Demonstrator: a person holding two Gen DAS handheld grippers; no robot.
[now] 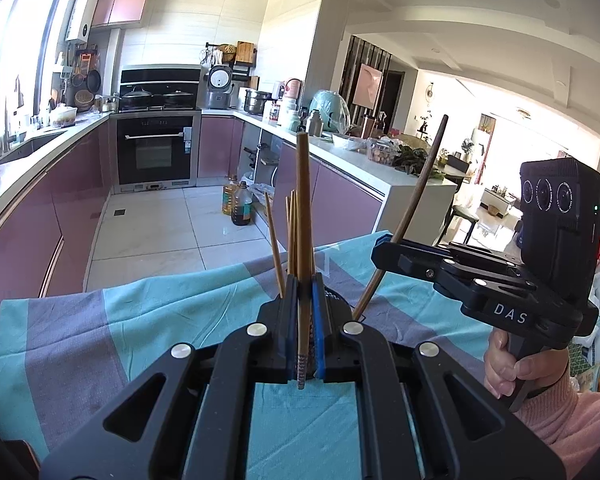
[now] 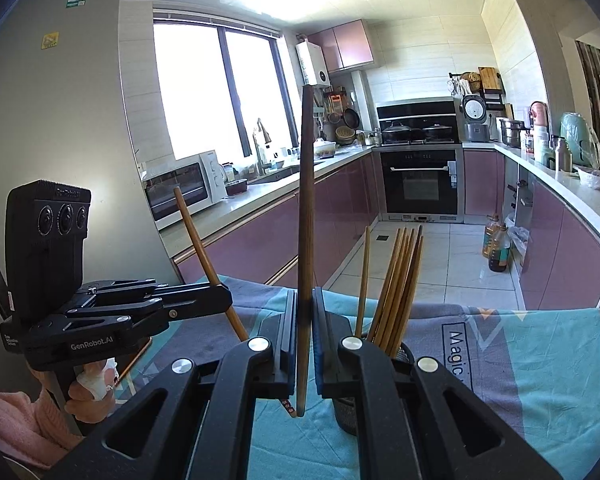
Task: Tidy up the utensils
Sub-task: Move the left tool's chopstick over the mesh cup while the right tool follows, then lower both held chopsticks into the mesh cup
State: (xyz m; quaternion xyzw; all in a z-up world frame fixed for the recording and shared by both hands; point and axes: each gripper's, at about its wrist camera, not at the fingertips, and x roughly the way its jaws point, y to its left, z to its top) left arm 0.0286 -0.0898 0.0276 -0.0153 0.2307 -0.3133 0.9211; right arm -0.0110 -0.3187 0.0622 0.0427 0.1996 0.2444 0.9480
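Progress: most chopsticks [image 2: 396,288] stood in holder [image 2: 404,354] | left gripper [image 1: 305,320], right gripper [image 2: 305,340]: jaws each clamped one chopstick | left: drop both in.

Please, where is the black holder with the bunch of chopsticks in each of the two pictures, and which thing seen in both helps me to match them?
Left wrist view: the black holder is at centre, mostly hidden behind the left gripper; its chopsticks rise above the fingers.
Right wrist view: the holder is right of centre, beside the right gripper.
Shared landmark: the built-in oven.
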